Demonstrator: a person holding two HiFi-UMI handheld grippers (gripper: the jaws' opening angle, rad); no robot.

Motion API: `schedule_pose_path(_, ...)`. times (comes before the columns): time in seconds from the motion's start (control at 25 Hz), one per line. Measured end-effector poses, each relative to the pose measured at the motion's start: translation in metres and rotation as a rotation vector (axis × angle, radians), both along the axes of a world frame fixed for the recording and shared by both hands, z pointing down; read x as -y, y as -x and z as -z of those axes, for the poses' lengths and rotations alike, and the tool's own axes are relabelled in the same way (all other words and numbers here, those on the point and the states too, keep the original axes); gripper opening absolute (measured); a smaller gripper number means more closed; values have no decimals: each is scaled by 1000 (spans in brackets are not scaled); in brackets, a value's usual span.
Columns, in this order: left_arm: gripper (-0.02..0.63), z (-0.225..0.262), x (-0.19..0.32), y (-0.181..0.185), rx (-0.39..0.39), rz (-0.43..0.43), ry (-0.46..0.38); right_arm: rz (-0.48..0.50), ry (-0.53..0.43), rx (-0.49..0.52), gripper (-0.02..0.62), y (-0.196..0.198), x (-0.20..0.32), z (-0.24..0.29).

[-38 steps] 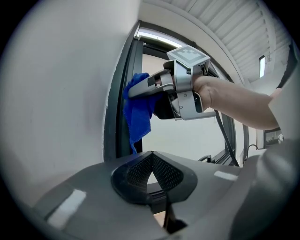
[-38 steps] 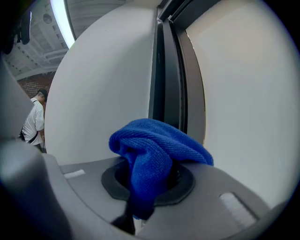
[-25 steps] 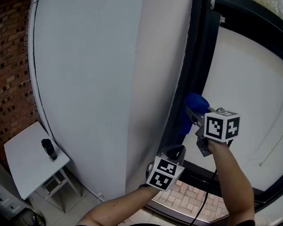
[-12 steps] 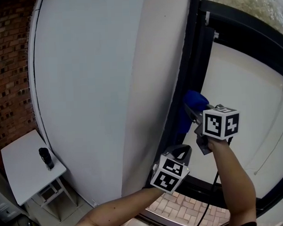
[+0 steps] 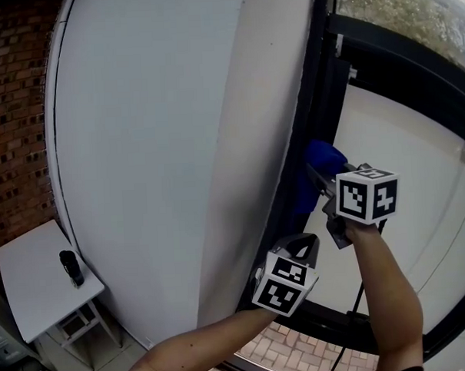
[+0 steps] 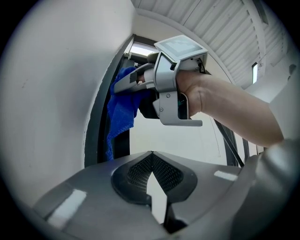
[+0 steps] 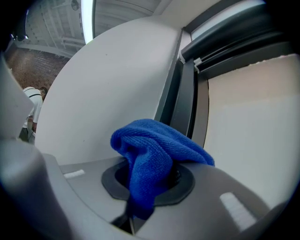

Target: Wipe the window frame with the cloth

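Note:
A blue cloth (image 5: 315,173) is bunched between the jaws of my right gripper (image 5: 322,178), which is shut on it; the cloth (image 7: 152,154) rests against the dark vertical window frame (image 5: 312,100) beside the white wall. From the left gripper view the cloth (image 6: 121,108) hangs down along the frame (image 6: 96,140). My left gripper (image 5: 295,249) sits lower, beside the frame's foot, its jaws shut with nothing between them (image 6: 152,172).
A small white table (image 5: 36,278) with a dark bottle (image 5: 69,267) stands below at the left by a brick wall (image 5: 14,113). The bottom frame rail (image 5: 354,322) and brick paving (image 5: 301,355) lie below my arms. White glass (image 5: 417,180) fills the pane.
My right gripper with the cloth has slid a little upward along the frame. The left gripper has risen slightly with it.

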State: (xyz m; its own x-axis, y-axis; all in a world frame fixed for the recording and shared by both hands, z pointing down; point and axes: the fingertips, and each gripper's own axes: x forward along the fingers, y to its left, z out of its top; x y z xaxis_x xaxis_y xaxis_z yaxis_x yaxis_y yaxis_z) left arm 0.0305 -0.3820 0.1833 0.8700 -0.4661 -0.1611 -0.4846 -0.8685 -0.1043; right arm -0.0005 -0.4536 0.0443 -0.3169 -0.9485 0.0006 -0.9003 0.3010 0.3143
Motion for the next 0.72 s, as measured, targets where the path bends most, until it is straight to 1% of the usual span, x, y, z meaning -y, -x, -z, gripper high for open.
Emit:
schedule_pose_path(0.36, -9, 21, 14, 6, -14, 28, -8, -3, -46, -28, 61, 1, 0, 31)
schedule_pose_path(0.56, -8, 44, 8, 7, -17, 17, -61, -12, -75, -44, 61, 0, 0, 51)
schedule_pose_path(0.72, -8, 53, 9, 7, -14, 17, -76, -23, -95, -75, 61, 3, -1, 70)
